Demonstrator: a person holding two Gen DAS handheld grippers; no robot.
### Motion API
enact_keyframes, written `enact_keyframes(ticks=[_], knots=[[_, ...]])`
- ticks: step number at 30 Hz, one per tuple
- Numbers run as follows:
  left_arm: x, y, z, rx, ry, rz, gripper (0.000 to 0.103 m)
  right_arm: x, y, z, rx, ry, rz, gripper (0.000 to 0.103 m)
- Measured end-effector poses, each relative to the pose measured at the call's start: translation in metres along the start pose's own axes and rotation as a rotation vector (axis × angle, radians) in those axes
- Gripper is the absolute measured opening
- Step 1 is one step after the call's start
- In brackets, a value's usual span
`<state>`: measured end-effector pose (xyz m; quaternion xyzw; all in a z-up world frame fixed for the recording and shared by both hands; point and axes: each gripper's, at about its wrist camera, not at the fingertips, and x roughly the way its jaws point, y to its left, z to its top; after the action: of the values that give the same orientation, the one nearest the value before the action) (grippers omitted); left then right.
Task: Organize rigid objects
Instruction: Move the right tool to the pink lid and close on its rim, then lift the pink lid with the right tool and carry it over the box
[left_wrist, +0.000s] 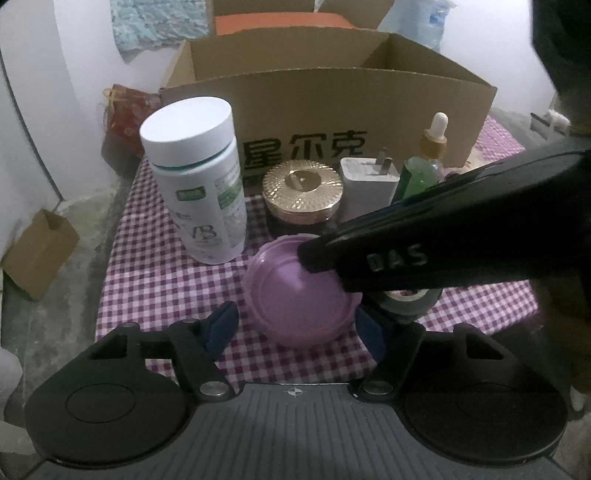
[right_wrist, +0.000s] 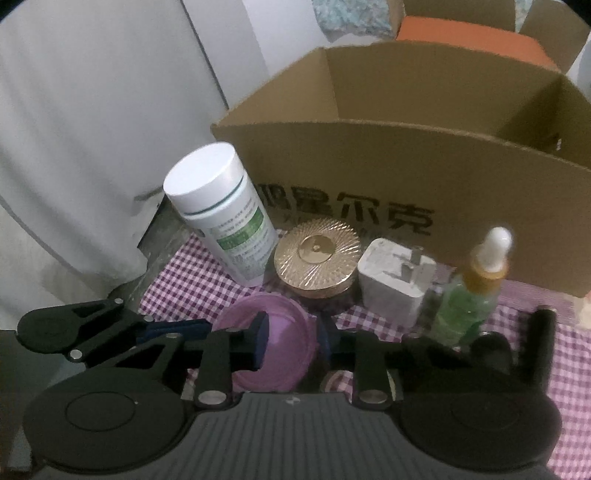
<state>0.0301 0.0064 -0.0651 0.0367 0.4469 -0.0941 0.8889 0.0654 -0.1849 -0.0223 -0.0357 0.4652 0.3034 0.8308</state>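
From the left wrist, your left tool (left_wrist: 295, 325) stands apart around the purple lid (left_wrist: 299, 291) on the checked surface (left_wrist: 155, 280); the right tool's body hides its far edge.

From the right wrist, your right tool (right_wrist: 291, 338) straddles the lid (right_wrist: 284, 332), contact unclear. Closing both could flip it into the white bottle (right_wrist: 225, 206).

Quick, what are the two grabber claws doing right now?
Left gripper: open, its fingers on either side of the purple lid, not squeezing it.
Right gripper: open around the same purple lid, not clamped yet.
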Motion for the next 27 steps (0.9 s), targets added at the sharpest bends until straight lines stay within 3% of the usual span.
enact_keyframes(ticks=[27], knots=[[0.003,0.002,-0.002,-0.012,0.010,0.011,0.070,0.013,0.009,0.005,-0.025,0.043,0.020,0.026]])
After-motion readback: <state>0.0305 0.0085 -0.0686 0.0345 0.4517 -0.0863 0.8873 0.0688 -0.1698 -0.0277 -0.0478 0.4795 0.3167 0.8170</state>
